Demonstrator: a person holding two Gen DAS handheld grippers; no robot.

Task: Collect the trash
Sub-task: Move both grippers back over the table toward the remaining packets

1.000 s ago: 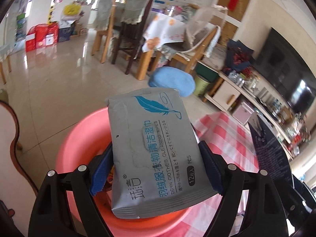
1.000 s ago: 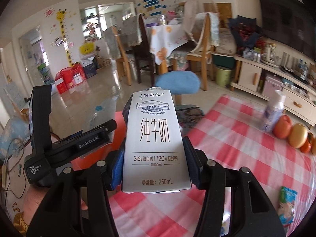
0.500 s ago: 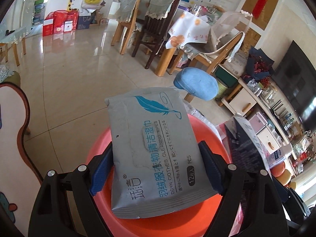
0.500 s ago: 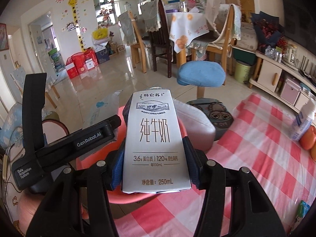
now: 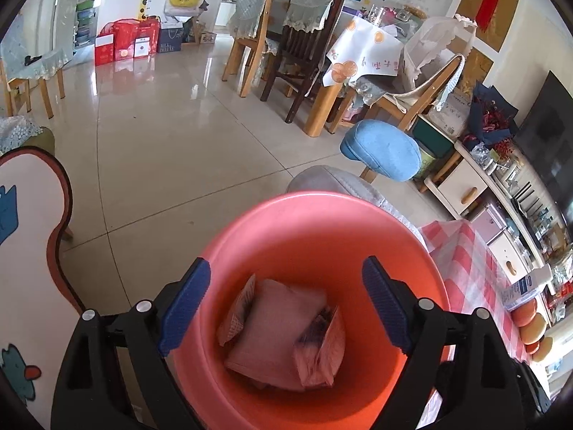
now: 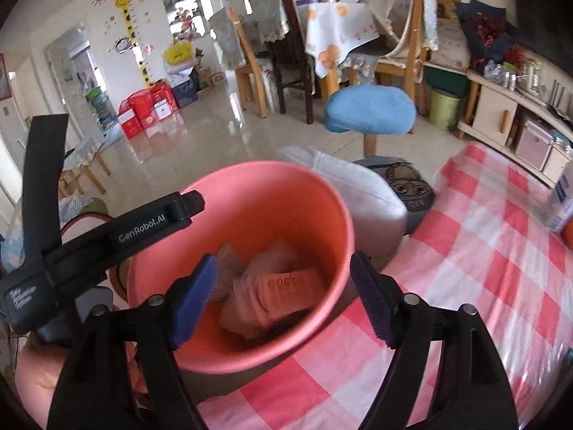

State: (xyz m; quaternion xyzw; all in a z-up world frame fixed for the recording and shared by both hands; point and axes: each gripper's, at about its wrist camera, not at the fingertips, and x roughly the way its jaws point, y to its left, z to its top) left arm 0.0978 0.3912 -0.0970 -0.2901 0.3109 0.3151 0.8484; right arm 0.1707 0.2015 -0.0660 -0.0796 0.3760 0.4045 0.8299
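Two grippers hang over one pink bucket (image 5: 322, 236), and both are empty: the left gripper (image 5: 283, 301) and the right gripper (image 6: 283, 286) each have their jaws spread, having just been opening, with nothing between the blue pads. The trash lies at the bottom of the bucket: in the left wrist view one soft flat pack (image 5: 275, 333) fills the middle, one smaller crumpled wrapper (image 5: 320, 347) overlaps it at 4 o'clock, and one thin packet edge (image 5: 238, 308) shows at 10 o'clock; the pink cast of the bucket hides their print, so the count of three is a judgement, and further pieces may lie beneath. In the right wrist view a carton-like piece (image 6: 286, 286) rests across the heap. These items look light, limp and somewhat slick; a pack would best be taken across its short width near the middle, a carton by its flat sides, with modest pressure to avoid crushing. The bucket stands at the edge of one red-checked cloth (image 6: 483, 251). On the cloth, at 3 o'clock in the right view, one white bottle (image 6: 560, 204) remains; whether it is trash cannot be told.
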